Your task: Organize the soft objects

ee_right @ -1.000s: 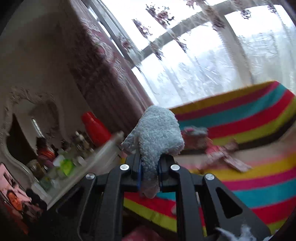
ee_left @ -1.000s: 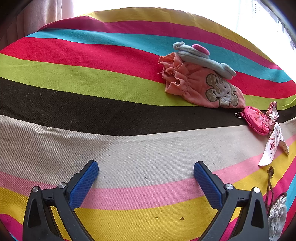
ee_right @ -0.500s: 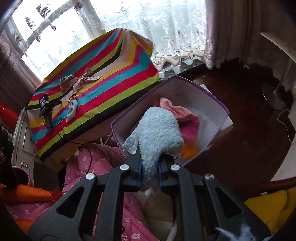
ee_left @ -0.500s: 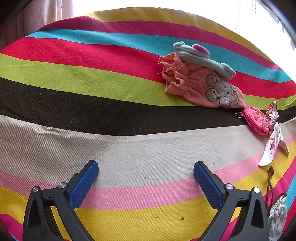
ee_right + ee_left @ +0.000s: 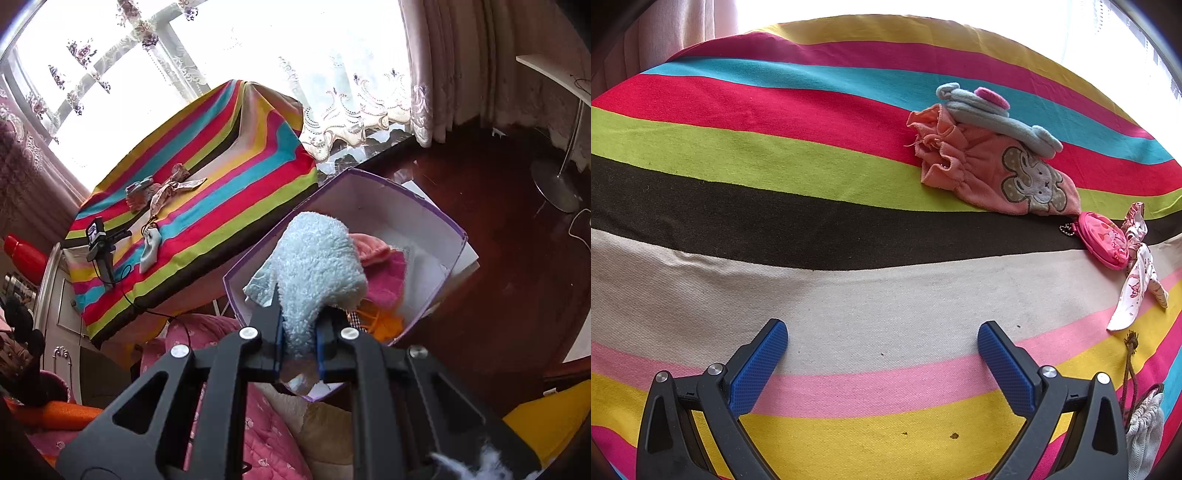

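Observation:
My right gripper (image 5: pixel 300 339) is shut on a fluffy light-blue sock (image 5: pixel 317 266), held above a purple-rimmed white box (image 5: pixel 417 218) that holds pink and orange soft things (image 5: pixel 384 273). My left gripper (image 5: pixel 882 347) hangs open over the striped cloth (image 5: pixel 775 166), nothing between its blue pads. Farther right on the cloth lie a peach mitten with an animal patch (image 5: pixel 993 170), a grey felt piece with a pink dot (image 5: pixel 993 114) on top of it, a pink round pouch (image 5: pixel 1104 240), a floral bow (image 5: pixel 1137 280) and a white drawstring bag (image 5: pixel 1145 432).
In the right wrist view the striped table (image 5: pixel 207 177) stands by the window, the left gripper (image 5: pixel 101 243) on it. The box sits beside a pink quilt (image 5: pixel 258 424) on a dark wood floor (image 5: pixel 517 277). A lamp stand (image 5: pixel 557 184) is at right.
The right gripper swung with the blue sock from facing the window and dresser down toward the box, then closed in on it. The left view is unchanged.

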Tool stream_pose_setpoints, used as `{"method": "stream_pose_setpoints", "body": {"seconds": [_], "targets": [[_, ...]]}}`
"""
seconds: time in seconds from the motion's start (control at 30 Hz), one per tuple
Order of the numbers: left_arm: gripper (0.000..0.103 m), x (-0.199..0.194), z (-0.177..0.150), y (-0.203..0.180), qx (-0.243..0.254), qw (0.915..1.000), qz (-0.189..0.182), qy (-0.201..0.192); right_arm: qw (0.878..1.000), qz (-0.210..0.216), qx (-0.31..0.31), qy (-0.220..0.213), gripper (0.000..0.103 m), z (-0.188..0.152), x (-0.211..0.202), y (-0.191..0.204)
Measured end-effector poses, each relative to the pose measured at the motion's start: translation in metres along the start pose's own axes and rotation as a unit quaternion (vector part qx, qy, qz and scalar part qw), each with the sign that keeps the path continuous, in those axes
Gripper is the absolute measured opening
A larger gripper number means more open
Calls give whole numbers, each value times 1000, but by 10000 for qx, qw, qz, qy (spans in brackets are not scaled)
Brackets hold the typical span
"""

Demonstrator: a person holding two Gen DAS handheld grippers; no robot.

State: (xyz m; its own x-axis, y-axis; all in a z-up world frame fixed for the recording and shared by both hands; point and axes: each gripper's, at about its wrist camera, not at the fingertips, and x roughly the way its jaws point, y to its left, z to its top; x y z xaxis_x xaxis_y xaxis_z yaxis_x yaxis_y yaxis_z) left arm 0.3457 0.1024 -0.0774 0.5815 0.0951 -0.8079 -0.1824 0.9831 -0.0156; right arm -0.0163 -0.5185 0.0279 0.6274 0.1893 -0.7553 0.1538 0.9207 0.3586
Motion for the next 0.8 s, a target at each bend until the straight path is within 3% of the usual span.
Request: {"method": "stream_pose_setpoints", "body": {"seconds": [0.3, 0.47, 0.6, 0.8], "targets": [[103, 0, 0, 0, 0, 10000, 1, 0, 9996, 67, 75, 265, 18, -6, 30, -6], [103, 0, 0, 0, 0, 10000, 1, 0, 9992, 245, -174, 257, 18, 5, 43, 15], [103, 0, 0, 0, 0, 10000, 1, 0, 9952, 753, -551, 304, 18, 34, 82, 66], [103, 0, 0, 0, 0, 10000, 1, 0, 9762, 1461, -1488, 600, 18, 72, 200, 186]]}}
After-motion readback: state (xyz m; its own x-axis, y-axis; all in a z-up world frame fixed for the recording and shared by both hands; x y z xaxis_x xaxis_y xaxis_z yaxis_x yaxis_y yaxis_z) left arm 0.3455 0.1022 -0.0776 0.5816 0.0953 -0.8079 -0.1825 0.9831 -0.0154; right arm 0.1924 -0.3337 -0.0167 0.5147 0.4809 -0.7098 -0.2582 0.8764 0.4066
